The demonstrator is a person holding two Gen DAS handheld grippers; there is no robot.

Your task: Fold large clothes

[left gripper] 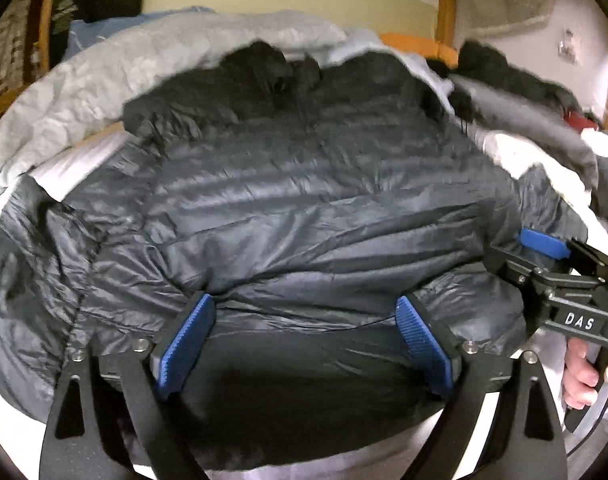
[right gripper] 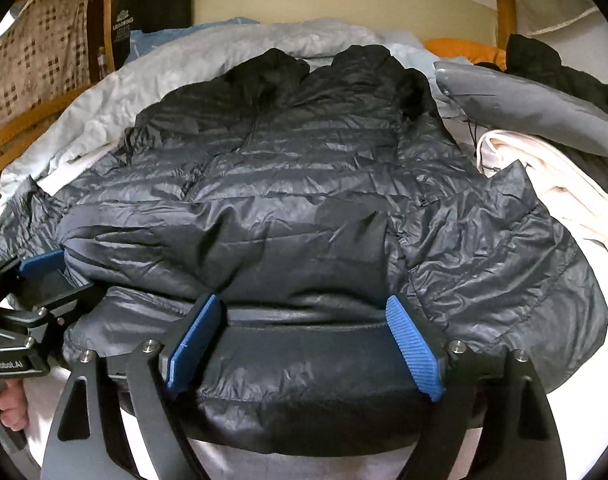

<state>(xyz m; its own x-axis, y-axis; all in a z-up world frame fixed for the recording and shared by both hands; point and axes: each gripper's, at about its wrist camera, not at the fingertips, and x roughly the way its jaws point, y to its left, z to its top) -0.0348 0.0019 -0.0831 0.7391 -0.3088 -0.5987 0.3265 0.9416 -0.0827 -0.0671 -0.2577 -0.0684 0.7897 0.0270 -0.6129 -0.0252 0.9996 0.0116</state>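
A bed (right gripper: 84, 412) carries a dark puffer jacket (right gripper: 304, 208), pale duvet (right gripper: 152, 92) and cream cloth (right gripper: 544, 184).

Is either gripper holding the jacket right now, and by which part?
Nothing is held. Both the left gripper and right gripper are open, straddling the hem of the dark puffer jacket.

Left hand-held gripper (left gripper: 306, 344): jaws spread wide, blue ribbed pads (left gripper: 186, 344) apart, angled down and forward, pads pressing nothing. Right hand-held gripper (right gripper: 304, 348): jaws wide, blue pads (right gripper: 414, 344) apart, same downward tilt, gripping nothing. Both sit side by side at near edge, left one left of right. Person's right hand (left gripper: 582, 372) wraps handle; person's left hand (right gripper: 10, 404) grips handle, fingers curled.
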